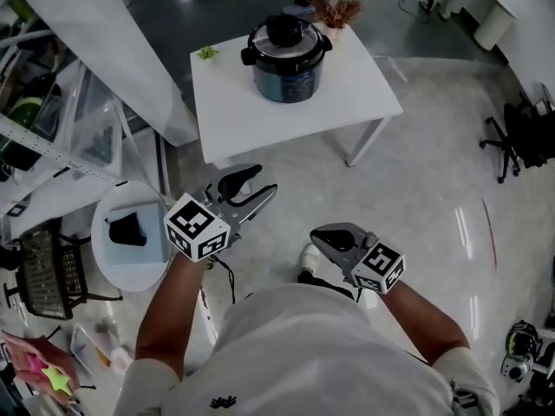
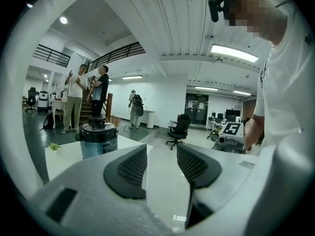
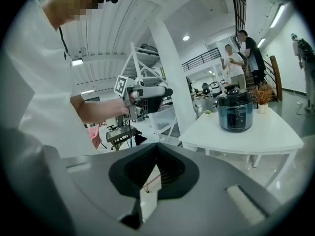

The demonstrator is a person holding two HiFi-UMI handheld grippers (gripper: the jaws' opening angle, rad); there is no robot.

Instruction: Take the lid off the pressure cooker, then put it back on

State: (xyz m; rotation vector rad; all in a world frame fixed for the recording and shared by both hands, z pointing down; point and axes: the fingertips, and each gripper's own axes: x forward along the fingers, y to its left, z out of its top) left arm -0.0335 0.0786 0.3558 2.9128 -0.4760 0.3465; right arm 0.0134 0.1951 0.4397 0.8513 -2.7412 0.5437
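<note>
The dark blue pressure cooker [image 1: 286, 59] stands on a white table [image 1: 355, 89] ahead of me, with its black-knobbed lid [image 1: 284, 31] seated on top. Both grippers hang over the floor well short of the table. My left gripper [image 1: 263, 181] is open with nothing between its jaws. In the left gripper view the cooker [image 2: 98, 137] shows beyond and left of the left gripper [image 2: 161, 165]. My right gripper [image 1: 317, 237] is shut and empty, its tips meeting [image 3: 156, 149]. The right gripper view shows the cooker [image 3: 235, 113] far off on the table [image 3: 256, 136].
A dried plant in a pot [image 1: 336, 11] and a small green sprig [image 1: 206, 53] share the table. A round white side table [image 1: 104, 232] and shelving [image 1: 52, 137] stand to my left, an office chair [image 1: 520, 137] to the right. People [image 2: 86, 95] stand by stairs beyond.
</note>
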